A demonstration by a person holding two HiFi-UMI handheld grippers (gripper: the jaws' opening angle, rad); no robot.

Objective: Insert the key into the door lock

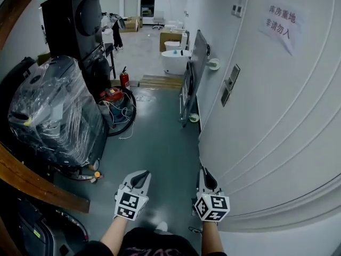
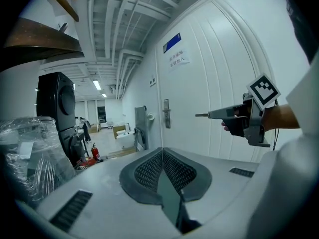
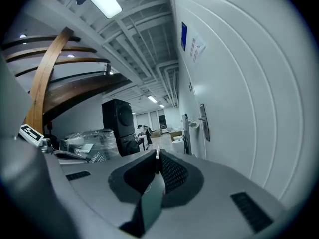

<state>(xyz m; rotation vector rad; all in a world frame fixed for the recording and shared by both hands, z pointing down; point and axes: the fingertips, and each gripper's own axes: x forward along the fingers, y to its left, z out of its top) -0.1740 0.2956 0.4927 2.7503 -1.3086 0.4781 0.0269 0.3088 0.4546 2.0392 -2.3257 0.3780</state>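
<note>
Your left gripper [image 2: 162, 153] carries nothing, its jaws pressed together. Your right gripper [image 3: 157, 159] is clamped on the key [image 2: 202, 115], whose thin metal blade projects past the jaw tips. Both grippers sit low beside the white door [image 1: 277, 116]. The door lock [image 1: 230, 84] stands well ahead, apart from the key.

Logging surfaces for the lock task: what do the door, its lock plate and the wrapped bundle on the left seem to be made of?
Door: white, smooth painted panel with shallow grooves; metal or wood unclear.
Lock plate: probably metal, grey with a dull sheen.
Wrapped bundle: clear plastic film, crinkled with glints.
</note>
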